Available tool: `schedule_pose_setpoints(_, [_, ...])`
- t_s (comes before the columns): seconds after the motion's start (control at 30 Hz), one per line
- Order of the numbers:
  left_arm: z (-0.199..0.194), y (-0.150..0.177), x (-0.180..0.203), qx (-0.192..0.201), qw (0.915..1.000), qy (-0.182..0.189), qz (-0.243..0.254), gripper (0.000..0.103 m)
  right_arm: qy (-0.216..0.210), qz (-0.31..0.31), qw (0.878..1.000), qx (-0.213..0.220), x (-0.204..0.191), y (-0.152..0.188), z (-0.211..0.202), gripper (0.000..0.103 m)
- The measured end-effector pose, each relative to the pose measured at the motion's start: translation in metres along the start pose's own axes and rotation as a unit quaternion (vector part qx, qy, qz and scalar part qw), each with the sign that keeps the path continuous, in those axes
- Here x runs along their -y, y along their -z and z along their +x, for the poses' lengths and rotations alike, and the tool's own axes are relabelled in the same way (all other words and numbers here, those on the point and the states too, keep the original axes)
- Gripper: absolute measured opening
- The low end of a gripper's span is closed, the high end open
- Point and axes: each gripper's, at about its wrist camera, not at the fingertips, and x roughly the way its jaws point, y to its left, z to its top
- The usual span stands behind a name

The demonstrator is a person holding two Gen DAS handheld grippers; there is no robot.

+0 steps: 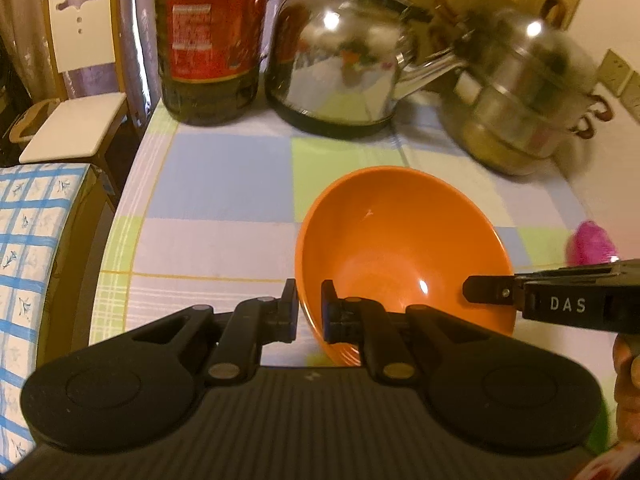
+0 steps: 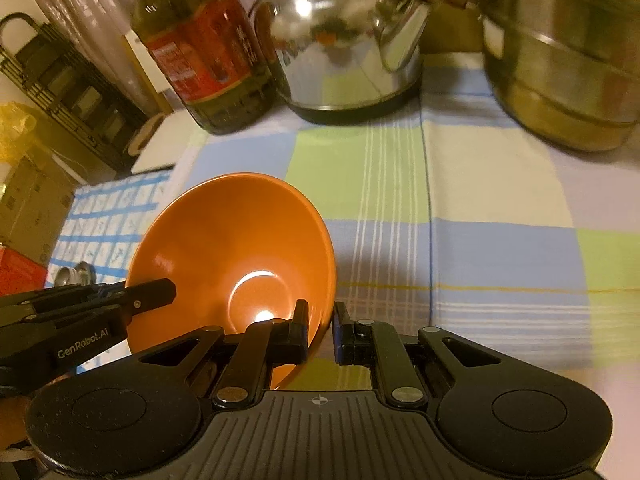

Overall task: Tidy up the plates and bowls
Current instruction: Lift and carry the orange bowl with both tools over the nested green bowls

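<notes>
An orange bowl (image 1: 400, 248) is held tilted above the checked tablecloth, gripped from both sides. My left gripper (image 1: 309, 312) is shut on the bowl's left rim, one finger inside and one outside. My right gripper (image 2: 321, 328) is shut on the bowl's right rim (image 2: 240, 256) in the same way. Each gripper shows in the other's view: the right one (image 1: 560, 304) at the bowl's far side, the left one (image 2: 100, 312) at the bowl's left edge.
A large oil bottle (image 1: 212, 36), a steel kettle (image 1: 340, 60) and a stacked steel pot (image 1: 524, 92) stand along the back of the table (image 1: 224, 184). A pink object (image 1: 592, 244) lies at the right edge. A white chair (image 1: 80, 80) stands beyond the left edge.
</notes>
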Motion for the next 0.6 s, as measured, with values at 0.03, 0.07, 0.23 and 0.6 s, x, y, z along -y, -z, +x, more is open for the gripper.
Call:
schedule_pose_setpoints(0.03, [-0.01,0.002,0.004,0.003,1.0,0.004,0.001,0.009,0.0,-0.001,1.0,0.004,-0.001,0.004,-0.012,0.012])
schedule_pose_setpoints(0.07, [-0.02,0.004,0.009,0.007,0.9999,0.008,0.002,0.009,0.001,-0.002,1.0,0.007,-0.003,0.008,-0.022,0.012])
schedule_pose_setpoints(0.23, [-0.075,0.023,0.034,0.026,0.9993,0.023,0.013,0.009,0.002,-0.001,1.0,0.021,-0.008,0.035,-0.081,0.012])
schedule_pose_setpoints(0.6, [-0.162,0.092,0.086,0.052,0.998,0.025,0.025,0.009,-0.003,-0.008,0.998,0.054,-0.012,0.115,-0.176,0.012])
